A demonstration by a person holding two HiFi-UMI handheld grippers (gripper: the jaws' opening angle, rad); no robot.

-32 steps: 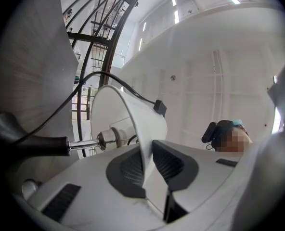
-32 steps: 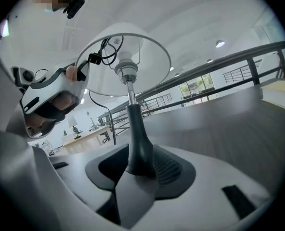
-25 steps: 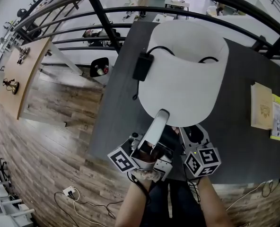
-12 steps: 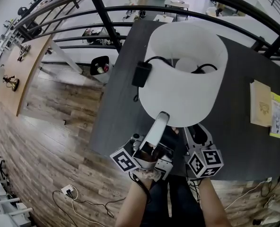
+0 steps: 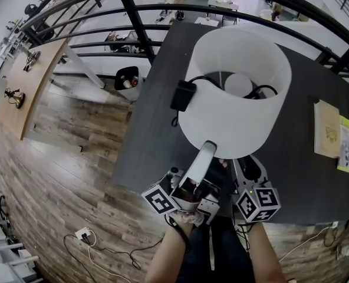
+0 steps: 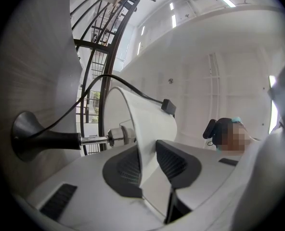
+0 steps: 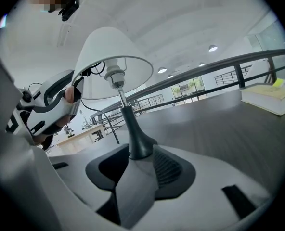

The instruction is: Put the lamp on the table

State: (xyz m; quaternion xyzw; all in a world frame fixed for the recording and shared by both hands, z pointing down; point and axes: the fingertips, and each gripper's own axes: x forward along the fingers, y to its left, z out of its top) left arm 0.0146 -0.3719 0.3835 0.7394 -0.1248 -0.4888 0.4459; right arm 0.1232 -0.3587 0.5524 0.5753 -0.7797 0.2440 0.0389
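Observation:
The lamp has a white drum shade [image 5: 233,99] and a black flared base [image 7: 138,146], and it stands on the dark grey table [image 5: 157,128]. Its black cord and adapter [image 5: 183,95] hang over the shade's rim. My left gripper [image 5: 208,148] reaches up to the shade's near rim. In the left gripper view the shade wall [image 6: 147,129] runs between the opening jaws [image 6: 147,165], with a gap at the right pad. My right gripper [image 5: 240,163] is low under the shade. Its jaws [image 7: 140,165] close round the base's foot.
Two books [image 5: 326,130] lie at the table's right edge, also seen in the right gripper view [image 7: 272,97]. A black railing [image 5: 133,16] curves behind the table. The table's near edge [image 5: 133,181] is just ahead of my hands, with wood floor [image 5: 62,158] to the left.
The shade has swung from leaning toward me to more upright and shifted slightly right; its open top and the bulb now show. Both grippers stay at the near rim and base.

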